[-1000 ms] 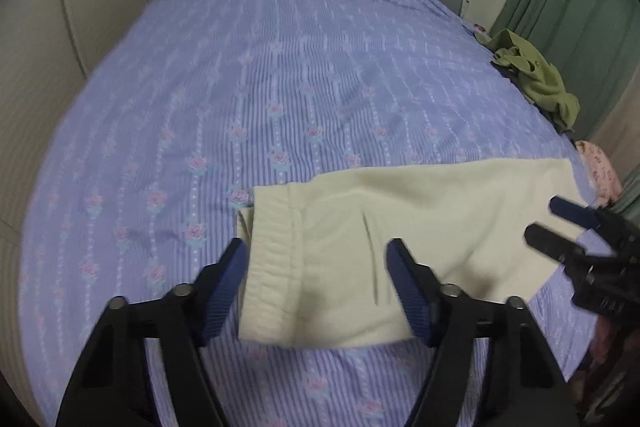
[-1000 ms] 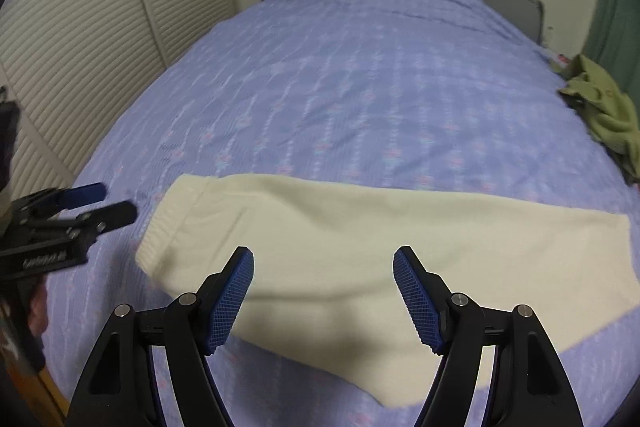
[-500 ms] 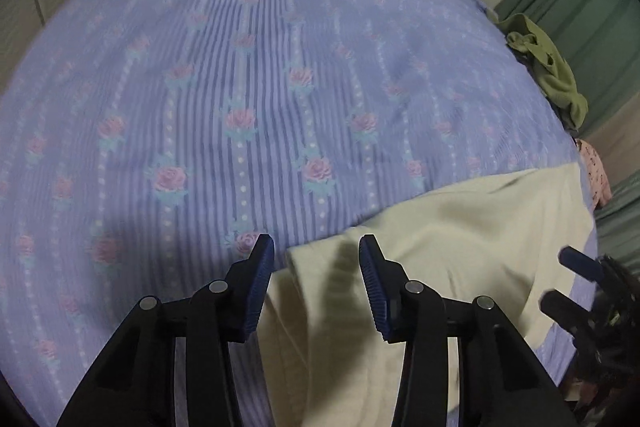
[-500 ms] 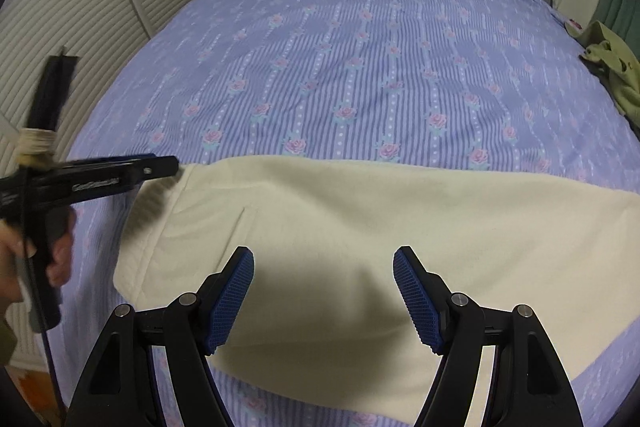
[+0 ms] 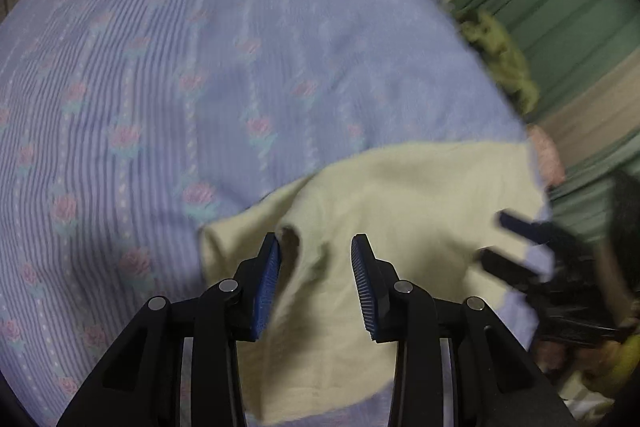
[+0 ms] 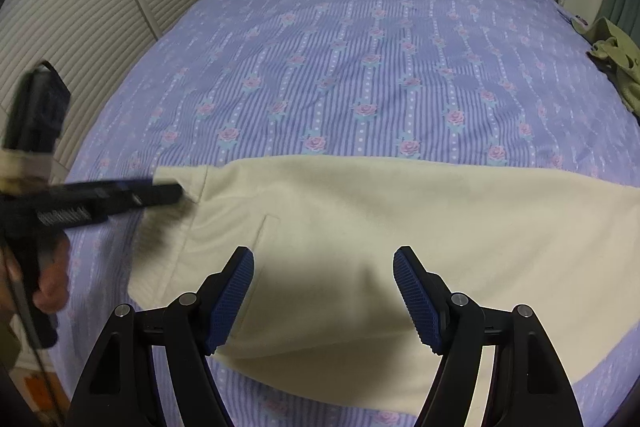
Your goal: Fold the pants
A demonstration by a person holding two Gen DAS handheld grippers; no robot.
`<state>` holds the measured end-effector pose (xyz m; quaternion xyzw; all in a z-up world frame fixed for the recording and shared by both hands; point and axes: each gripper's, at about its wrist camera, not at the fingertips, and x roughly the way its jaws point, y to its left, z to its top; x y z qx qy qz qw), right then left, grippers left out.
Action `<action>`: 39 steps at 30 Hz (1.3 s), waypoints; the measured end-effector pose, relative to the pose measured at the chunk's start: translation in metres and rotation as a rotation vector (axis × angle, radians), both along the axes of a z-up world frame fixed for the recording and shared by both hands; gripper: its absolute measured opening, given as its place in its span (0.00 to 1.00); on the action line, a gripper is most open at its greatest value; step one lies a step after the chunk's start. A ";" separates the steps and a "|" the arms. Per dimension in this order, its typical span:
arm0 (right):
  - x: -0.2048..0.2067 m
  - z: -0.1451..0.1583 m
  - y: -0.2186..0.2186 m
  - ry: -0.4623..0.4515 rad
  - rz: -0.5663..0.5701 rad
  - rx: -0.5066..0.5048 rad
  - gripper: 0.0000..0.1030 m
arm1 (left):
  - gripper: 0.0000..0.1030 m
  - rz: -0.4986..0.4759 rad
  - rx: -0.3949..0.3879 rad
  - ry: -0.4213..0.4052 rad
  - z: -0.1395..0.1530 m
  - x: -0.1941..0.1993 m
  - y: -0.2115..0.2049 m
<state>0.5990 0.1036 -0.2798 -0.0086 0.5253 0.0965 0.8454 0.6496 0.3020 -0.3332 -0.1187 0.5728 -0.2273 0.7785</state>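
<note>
Cream pants (image 6: 360,227) lie flat across the near part of the bed, waistband to the left. In the left wrist view the pants (image 5: 400,195) fill the lower middle. My left gripper (image 5: 316,247) is open, its jaws partly closed around a raised fold at the waistband corner. It also shows in the right wrist view (image 6: 168,191), touching the waistband's far corner. My right gripper (image 6: 323,259) is open wide and empty above the pants' near edge. It also shows in the left wrist view (image 5: 496,239), blurred, at the right.
The bed has a purple striped floral sheet (image 6: 380,47). An olive garment (image 6: 616,63) lies at the bed's right edge. A slatted closet door (image 6: 80,7) stands at the left. A green curtain (image 5: 568,7) hangs at the right.
My left gripper has come down on the waistband corner, which now bunches up between its fingers. The right gripper has moved lower and closer over the pants, still open wide.
</note>
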 end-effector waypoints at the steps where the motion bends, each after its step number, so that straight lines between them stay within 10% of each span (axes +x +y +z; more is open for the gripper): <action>1: 0.000 -0.001 0.003 0.004 0.005 -0.003 0.71 | 0.35 0.021 0.009 0.019 -0.008 0.002 0.001; 8: -0.003 0.003 0.009 -0.011 0.024 -0.028 0.71 | 0.33 0.135 0.019 0.138 -0.034 0.011 0.005; 12: -0.004 0.004 0.009 -0.009 0.017 -0.019 0.70 | 0.18 0.128 0.156 0.033 -0.002 -0.002 -0.013; 16: -0.006 0.012 0.012 -0.039 0.034 -0.013 0.70 | 0.10 0.189 0.114 -0.098 0.035 -0.015 0.005; 24: -0.010 0.014 0.011 -0.072 0.063 -0.086 0.70 | 0.12 0.257 0.230 -0.022 -0.015 0.000 0.004; 30: -0.033 0.023 -0.024 -0.079 0.037 -0.092 0.70 | 0.53 0.195 0.560 -0.230 0.035 -0.021 -0.043; 39: -0.103 0.050 -0.084 -0.104 0.090 -0.021 0.70 | 0.68 0.153 0.443 -0.315 0.105 -0.135 -0.085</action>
